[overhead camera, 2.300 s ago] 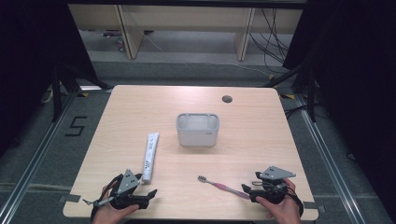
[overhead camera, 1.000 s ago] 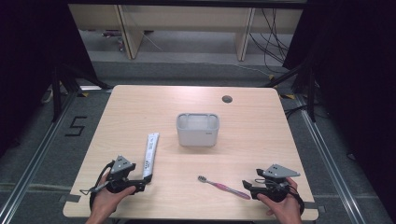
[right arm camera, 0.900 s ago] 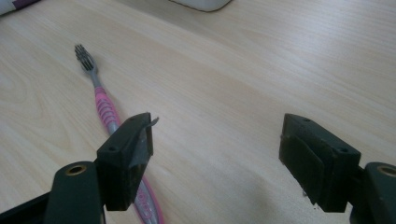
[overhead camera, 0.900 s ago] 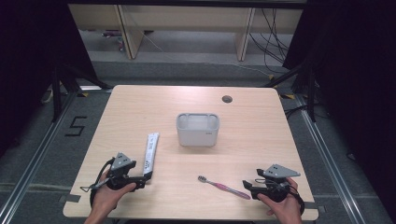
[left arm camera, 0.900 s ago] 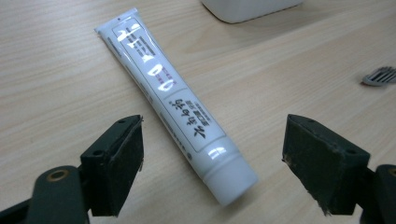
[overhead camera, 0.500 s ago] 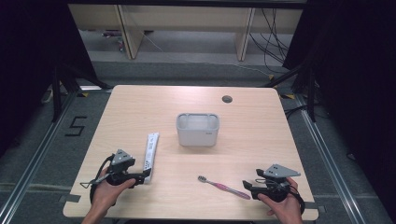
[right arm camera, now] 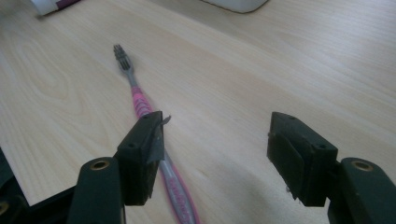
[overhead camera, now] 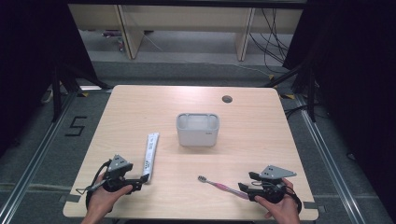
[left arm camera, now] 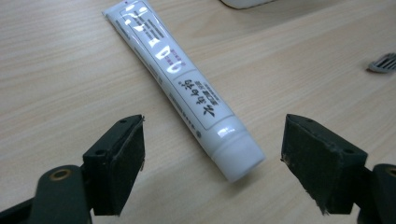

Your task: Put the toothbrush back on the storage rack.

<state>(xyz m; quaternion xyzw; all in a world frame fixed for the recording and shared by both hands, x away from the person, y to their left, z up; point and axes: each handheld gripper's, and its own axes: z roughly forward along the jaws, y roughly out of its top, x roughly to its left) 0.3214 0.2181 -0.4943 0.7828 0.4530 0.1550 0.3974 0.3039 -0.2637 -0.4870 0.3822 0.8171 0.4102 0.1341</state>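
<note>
Right, status:
left gripper (overhead camera: 138, 183): near the table's front-left corner, jaws wide apart, nothing held. Cap end of the toothpaste tube (left arm camera: 187, 92) sits between the pads, touching neither — lined up for a pinch across the cap end, I'd say.
toothpaste tube: flat on the table, left of centre, cap toward the front edge, crimped end pointing at the grey holder (overhead camera: 197, 129).
right gripper (overhead camera: 244, 183): near the front-right corner, jaws have just been closing but with a clear gap, nothing held. Toothbrush (right arm camera: 142, 111) handle runs under the left-hand jaw in the right gripper view, off-centre.
toothbrush: flat near the front edge, bristles toward the table's middle.
grey holder: mid-table, open top, apparently empty — likely destination for both, hence each item approached by its near end.
</note>
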